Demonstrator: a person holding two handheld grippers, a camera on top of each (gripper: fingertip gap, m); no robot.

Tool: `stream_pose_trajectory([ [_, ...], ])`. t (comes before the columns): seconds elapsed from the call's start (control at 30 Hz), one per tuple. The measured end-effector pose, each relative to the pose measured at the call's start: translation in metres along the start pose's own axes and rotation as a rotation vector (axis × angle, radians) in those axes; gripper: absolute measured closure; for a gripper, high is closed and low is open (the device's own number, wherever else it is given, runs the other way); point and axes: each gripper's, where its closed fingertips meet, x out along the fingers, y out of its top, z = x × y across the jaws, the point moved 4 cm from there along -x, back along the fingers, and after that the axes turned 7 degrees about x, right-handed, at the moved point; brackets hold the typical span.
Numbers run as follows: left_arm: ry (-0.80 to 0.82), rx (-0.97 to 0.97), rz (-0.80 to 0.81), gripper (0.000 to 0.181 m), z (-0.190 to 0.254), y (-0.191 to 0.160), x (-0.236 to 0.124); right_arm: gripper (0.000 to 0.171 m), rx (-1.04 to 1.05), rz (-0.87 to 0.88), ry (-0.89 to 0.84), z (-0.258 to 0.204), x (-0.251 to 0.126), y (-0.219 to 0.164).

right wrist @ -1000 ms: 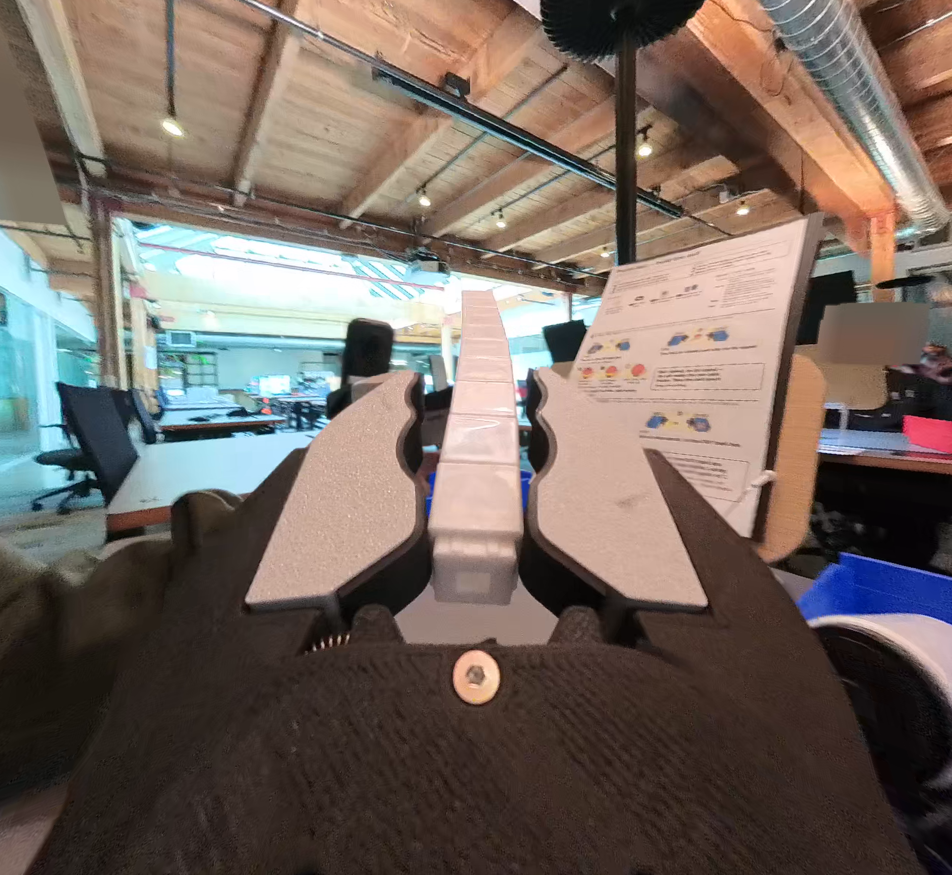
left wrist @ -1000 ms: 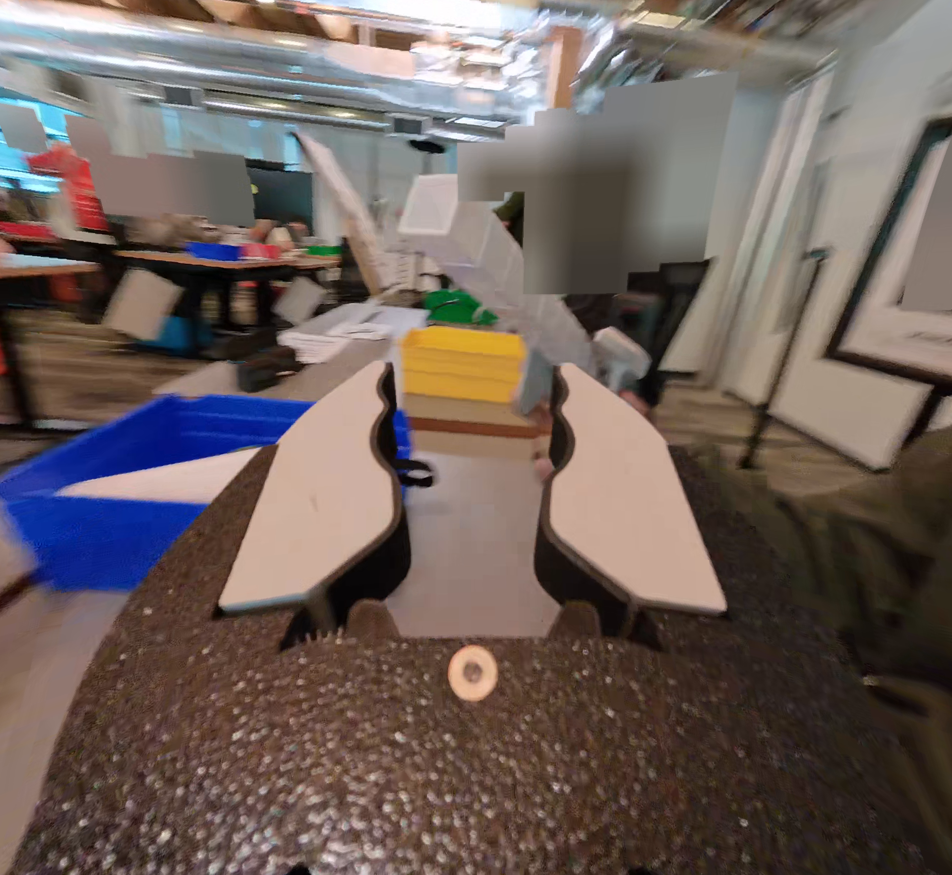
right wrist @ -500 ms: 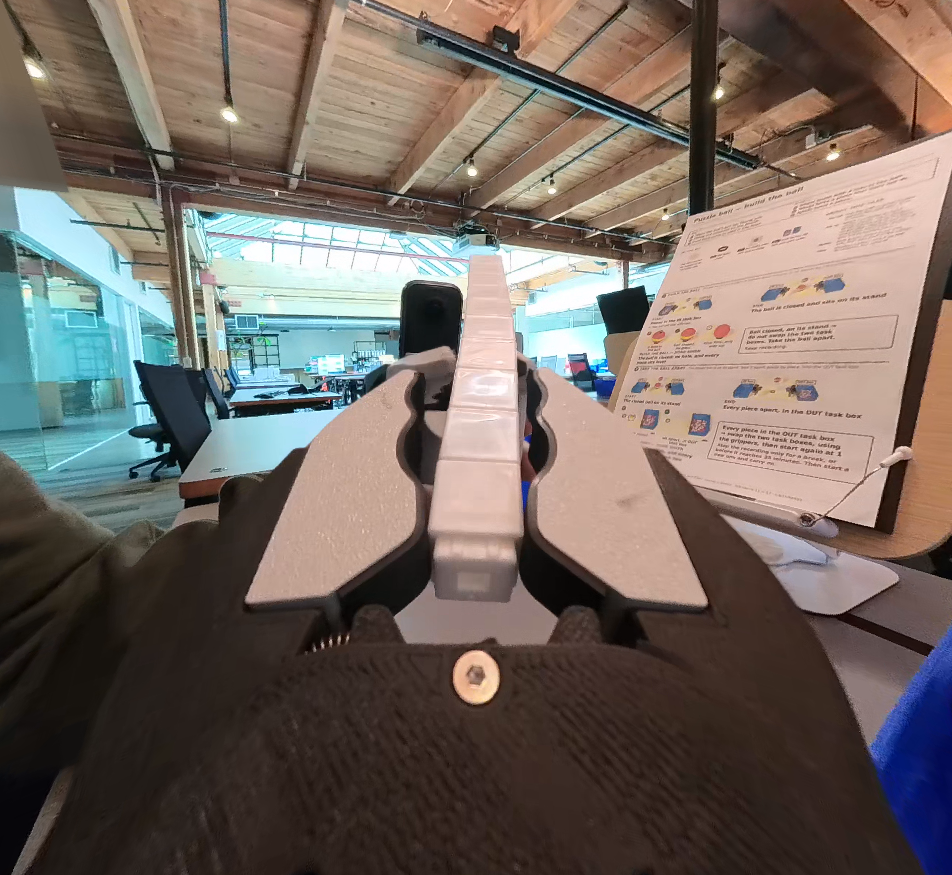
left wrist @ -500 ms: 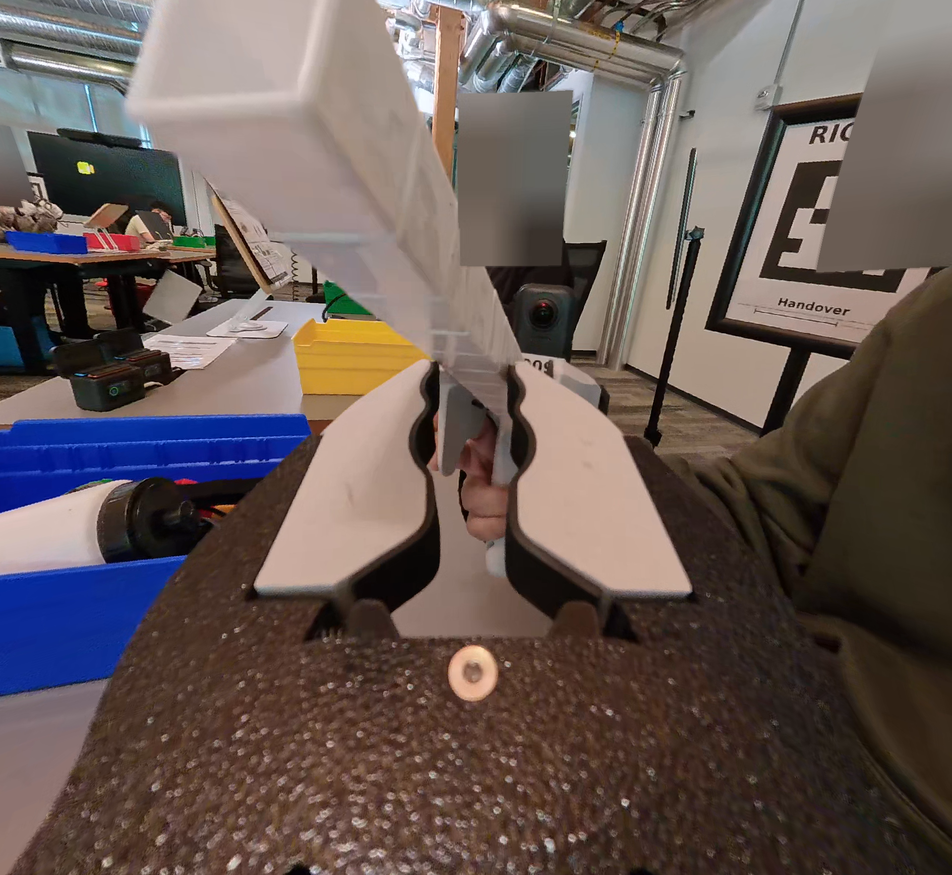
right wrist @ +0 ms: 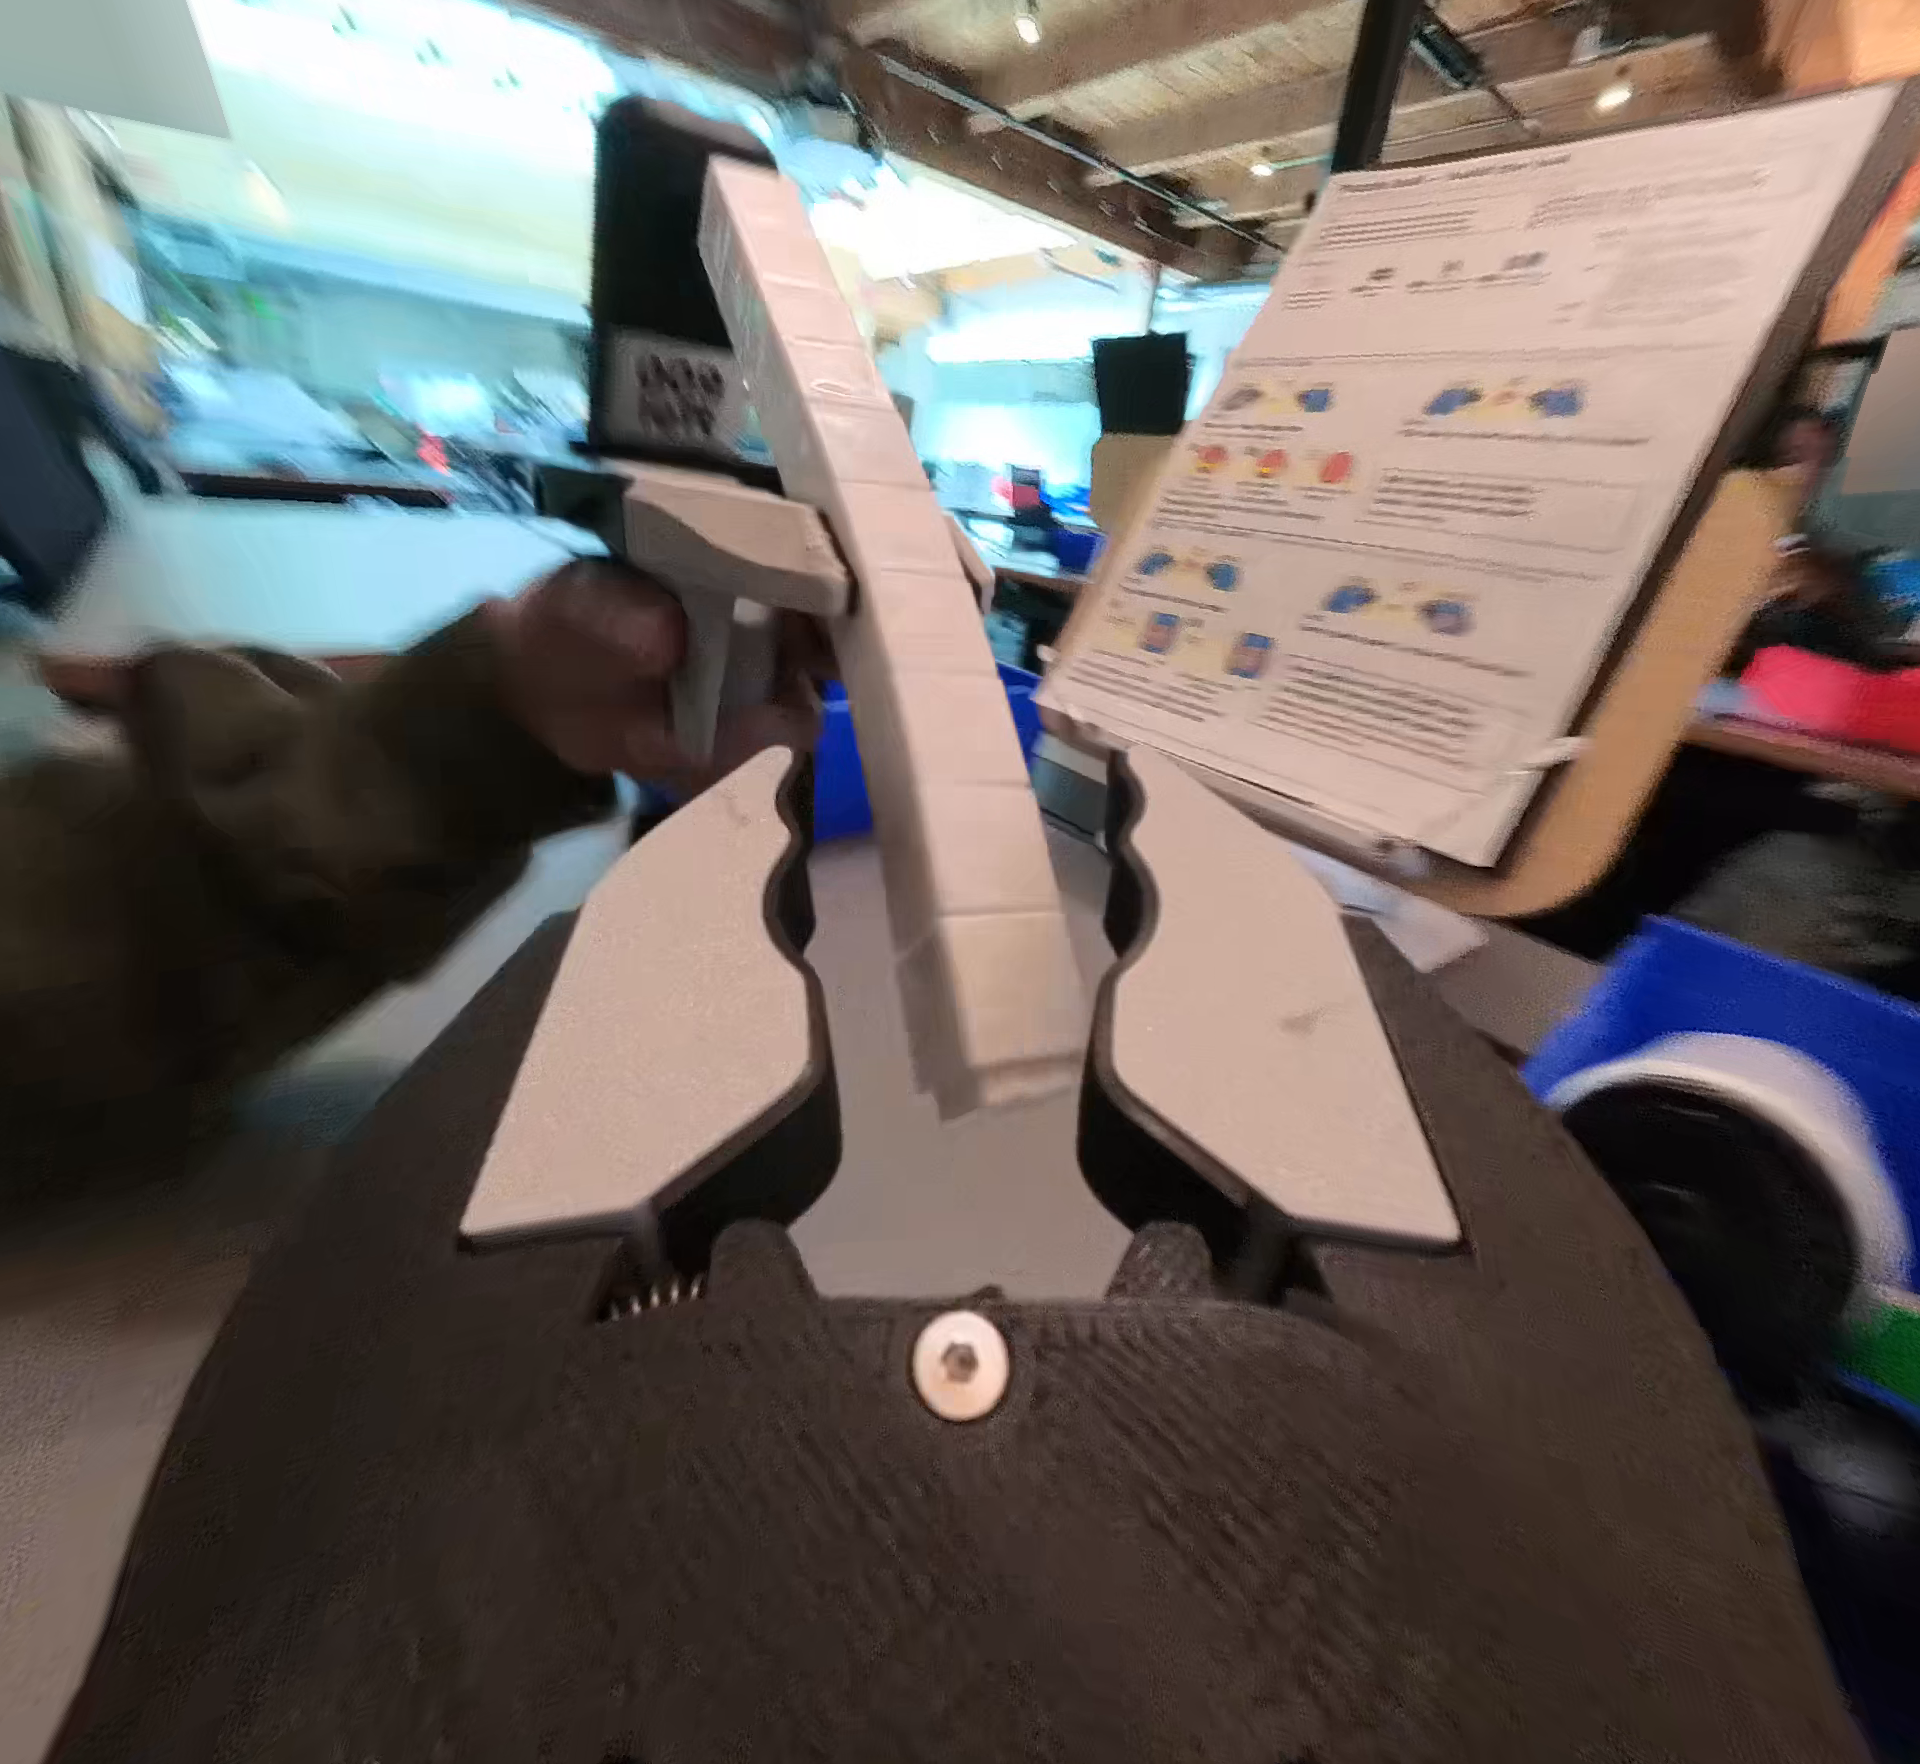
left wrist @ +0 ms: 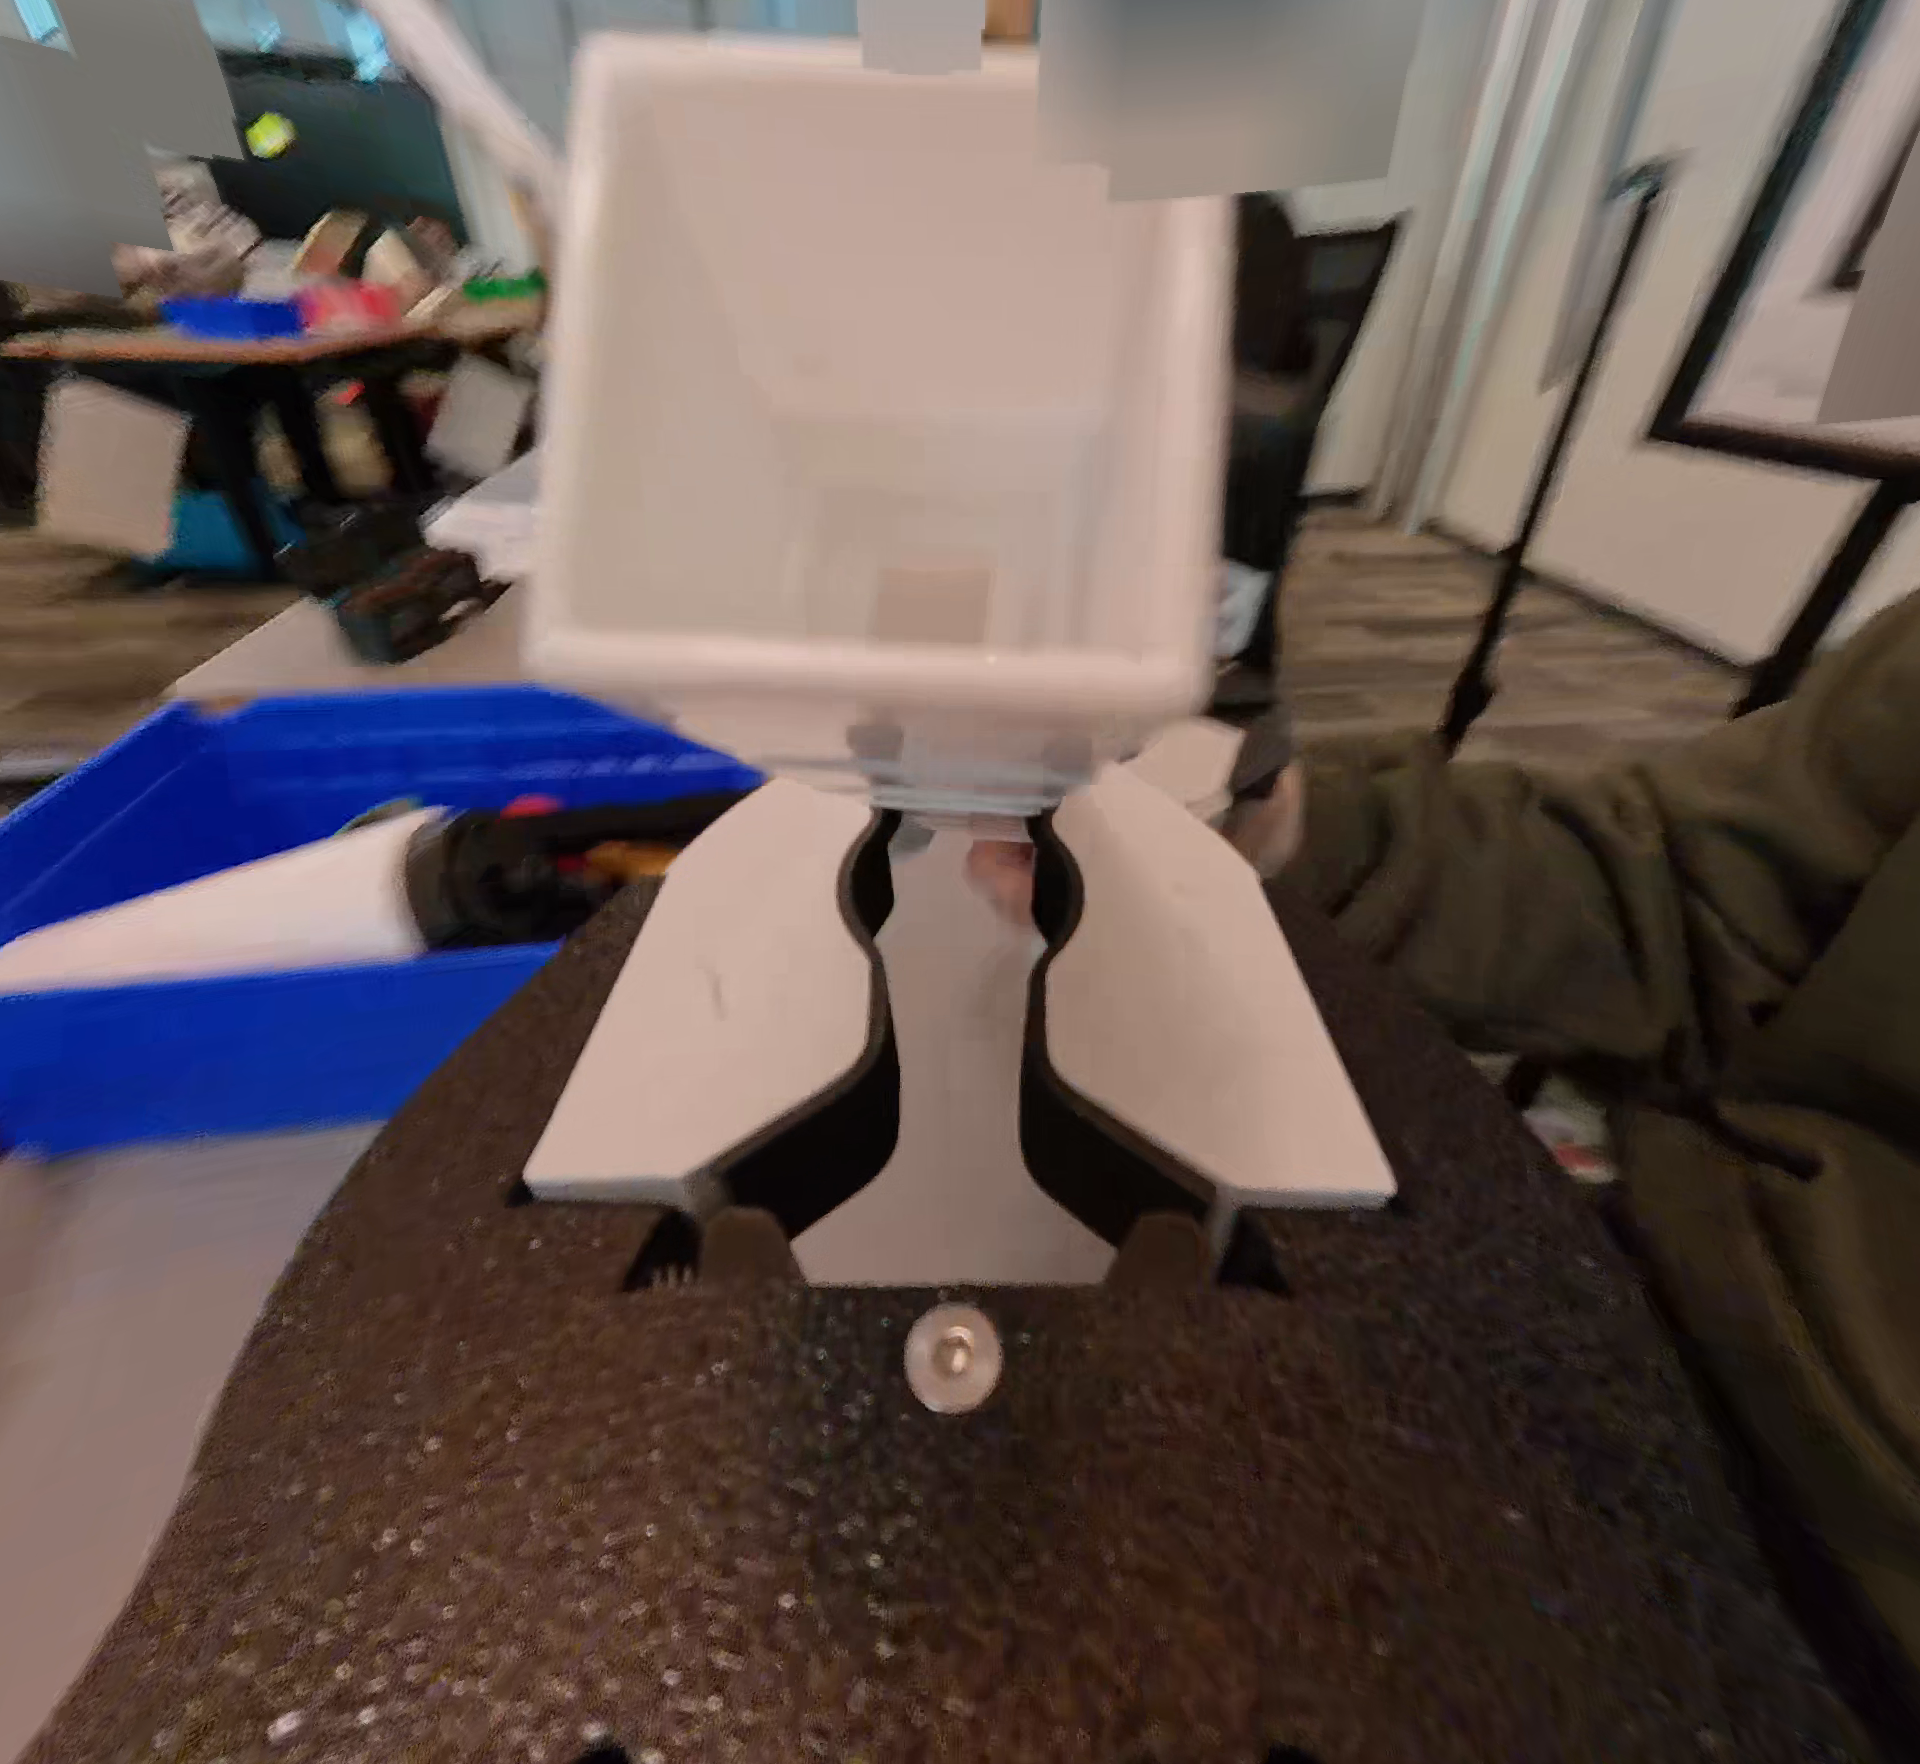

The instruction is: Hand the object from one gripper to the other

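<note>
Handover in mid-air, and it looks like the changeover itself: the long white box (right wrist: 914, 675) runs up and away from the right gripper (right wrist: 954, 769), whose two fingers stand apart with a gap showing on either side of the box's near end, so that one is open and not carrying it. Further up, the left gripper (left wrist: 958, 815) pinches the box from both sides about midway along, with a hand (right wrist: 592, 665) wrapped round its handle. From the left wrist view the box's open mouth (left wrist: 883, 364) fills the upper frame and its lower wall sits squeezed between the fingertips, closed on it, though the picture is blurred and the exact contact is hard to make out. So the box hangs in the air, leaning, above the grey table, held by the left side alone, I'd say. Below and to the side sits a blue bin (left wrist: 260, 1039) with a white bottle (left wrist: 208, 914) lying in it, and a sheet on a board (right wrist: 1455, 519) stands just right of the box. The next move, as I read it, calls for the right gripper to back straight out along the box without knocking its end, since a bump there would lever it in the left's narrow pinch. The left should stay firmly clamped and steady; the box is long and held off its ends, so it may swing.
</note>
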Motion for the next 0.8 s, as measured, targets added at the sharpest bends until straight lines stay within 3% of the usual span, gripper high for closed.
stream_pose_trajectory([
  [0.1, 0.183, 0.059, -0.301, 0.159, -0.016, -0.021, -0.011, 0.111, -0.184, -0.107, -0.109, 0.007, -0.008, 0.005],
  [0.2, 0.317, 0.152, -0.534, 0.159, -0.025, -0.037, -0.018, 0.122, -0.226, -0.075, -0.132, -0.002, -0.008, 0.020],
  [0.37, 0.297, 0.315, -0.748, 0.159, -0.017, -0.057, 0.002, 0.130, -0.209, -0.048, -0.190, -0.024, 0.013, 0.026],
  [0.5, 0.213, 0.338, -0.758, 0.159, -0.005, -0.066, 0.021, 0.134, -0.329, -0.177, -0.255, -0.020, 0.020, 0.004],
  [0.63, 0.212, 0.335, -0.727, 0.159, -0.005, -0.066, 0.024, 0.142, -0.314, -0.183, -0.271, -0.016, 0.019, 0.004],
  [0.73, 0.245, 0.361, -0.593, 0.158, -0.008, -0.055, 0.025, 0.142, -0.230, -0.062, -0.288, -0.011, 0.012, 0.018],
  [0.8, 0.222, 0.331, -0.498, 0.147, -0.005, -0.047, 0.025, 0.142, -0.128, 0.065, -0.281, -0.005, 0.002, 0.033],
])
